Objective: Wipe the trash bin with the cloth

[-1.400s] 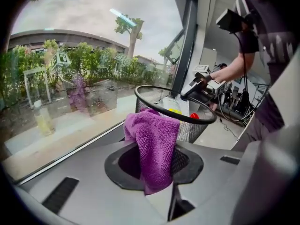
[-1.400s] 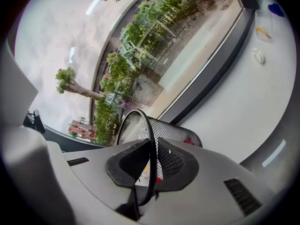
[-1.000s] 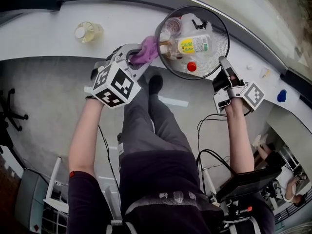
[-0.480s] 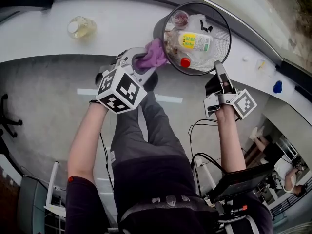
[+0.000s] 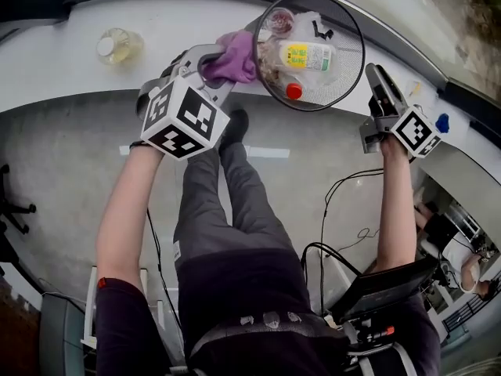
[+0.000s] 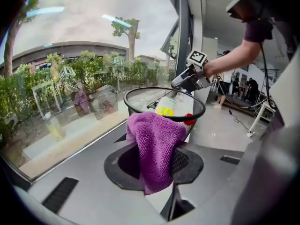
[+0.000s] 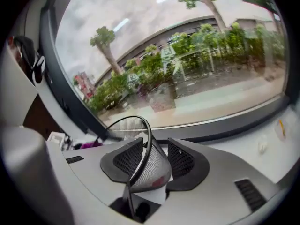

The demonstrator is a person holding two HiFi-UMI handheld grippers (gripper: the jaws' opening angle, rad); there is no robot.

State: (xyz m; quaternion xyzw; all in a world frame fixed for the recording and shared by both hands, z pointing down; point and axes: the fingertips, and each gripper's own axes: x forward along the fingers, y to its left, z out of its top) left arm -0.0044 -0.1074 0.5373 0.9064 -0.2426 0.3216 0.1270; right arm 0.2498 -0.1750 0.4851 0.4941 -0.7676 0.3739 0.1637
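Head view, counts: one mesh trash bin (image 5: 347, 65), one purple cloth (image 5: 233, 57), two grippers, one bottle of yellowish liquid (image 5: 117, 45) on the white ledge, well left of the bin.
Head view, cloth: bunched in the left gripper (image 5: 215, 69), whose jaws are closed on it; it lies against the bin's left outer rim.
Head view, right gripper (image 5: 377, 77): at the bin's right edge.
Head view, inside the bin: one yellow-labelled bottle (image 5: 307, 55), one red cap (image 5: 293, 91), one clear cup (image 5: 278, 22).
Left gripper view, jaws: the left gripper (image 6: 154, 161) is clamped on the cloth (image 6: 157, 144), which hangs between the pads and touches the bin (image 6: 140, 97) just ahead.
Left gripper view, beyond: the right gripper (image 6: 180, 82) is at the far rim, with a window behind.
Right gripper view, jaws: the right gripper (image 7: 152, 161) has just been opening. Its pads stand apart with the bin's (image 7: 123, 125) rim and mesh wall between them.
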